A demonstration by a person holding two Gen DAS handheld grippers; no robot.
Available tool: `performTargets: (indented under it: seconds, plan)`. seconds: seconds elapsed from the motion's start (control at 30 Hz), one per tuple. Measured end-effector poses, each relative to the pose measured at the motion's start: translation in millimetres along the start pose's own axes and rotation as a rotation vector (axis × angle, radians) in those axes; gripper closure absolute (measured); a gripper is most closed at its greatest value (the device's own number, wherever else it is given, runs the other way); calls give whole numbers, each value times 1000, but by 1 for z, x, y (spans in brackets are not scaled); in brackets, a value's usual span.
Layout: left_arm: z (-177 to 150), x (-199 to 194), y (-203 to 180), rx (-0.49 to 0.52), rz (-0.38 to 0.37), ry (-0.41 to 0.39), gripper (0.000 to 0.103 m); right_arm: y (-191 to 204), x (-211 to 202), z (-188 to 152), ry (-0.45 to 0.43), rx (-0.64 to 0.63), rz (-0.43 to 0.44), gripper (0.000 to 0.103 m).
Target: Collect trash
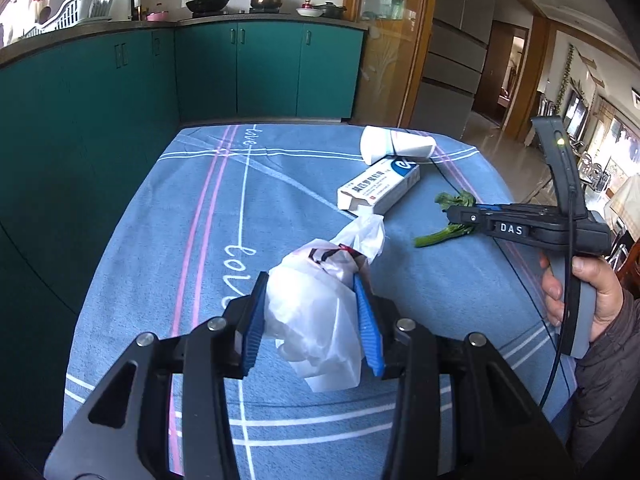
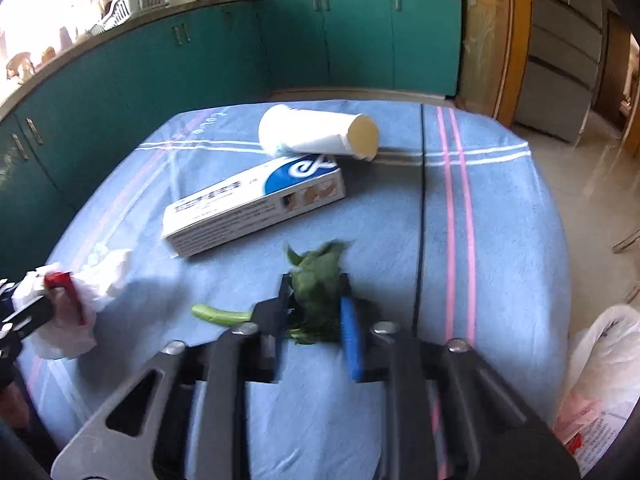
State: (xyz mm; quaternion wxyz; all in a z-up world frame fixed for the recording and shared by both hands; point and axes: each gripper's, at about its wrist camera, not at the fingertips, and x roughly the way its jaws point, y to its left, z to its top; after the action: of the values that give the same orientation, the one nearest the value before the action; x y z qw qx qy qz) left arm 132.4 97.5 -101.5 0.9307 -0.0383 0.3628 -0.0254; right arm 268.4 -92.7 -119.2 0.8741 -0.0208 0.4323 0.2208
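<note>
My left gripper [image 1: 312, 280] is shut on a crumpled white plastic bag [image 1: 320, 308] with red print, held over the blue tablecloth [image 1: 160, 240]. The bag also shows at the left of the right wrist view [image 2: 72, 312]. My right gripper [image 2: 314, 284] is shut on a green leafy vegetable [image 2: 316, 276] whose pale stalk [image 2: 216, 314] sticks out to the left. In the left wrist view the right gripper [image 1: 460, 218] grips the vegetable [image 1: 448, 216] at the table's right side. A white and blue medicine box [image 2: 256, 204] and a tipped white paper cup [image 2: 316, 132] lie behind.
A white plastic bag [image 2: 600, 380] with red print hangs off the table's right edge. A black cable [image 2: 420, 220] runs across the cloth. Teal kitchen cabinets [image 1: 260, 72] stand beyond the far edge. The floor [image 2: 580, 180] drops away on the right.
</note>
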Motion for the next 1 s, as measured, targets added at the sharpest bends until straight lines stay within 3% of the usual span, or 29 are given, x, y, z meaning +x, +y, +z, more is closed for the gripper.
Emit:
performTargets:
  seconds: [0.27, 0.47, 0.53, 0.6, 0.63, 0.73, 0.8, 1.0]
  plan:
    - [-6, -8, -17, 40, -47, -8, 58, 11, -62, -38, -80, -1, 4, 82]
    - [-13, -13, -31, 68, -64, -17, 54, 7, -97, -81, -85, 38, -50, 81]
    - [-16, -16, -34, 75, -71, -23, 50, 6, -105, -91, -92, 36, -66, 76]
    - [-18, -20, -37, 81, -68, -29, 45, 5, -111, -98, -107, 39, -119, 59]
    - [-19, -22, -38, 83, -67, -31, 41, 4, -112, -100, -112, 43, -136, 56]
    - [-22, -27, -40, 87, -60, -36, 36, 2, -120, -105, -132, 61, -137, 38]
    - [-23, -28, -40, 83, -51, -37, 27, 3, -122, -106, -143, 51, -133, 27]
    - [-24, -30, -37, 60, -40, -33, 26, 7, -106, -109, -82, 19, -137, 22]
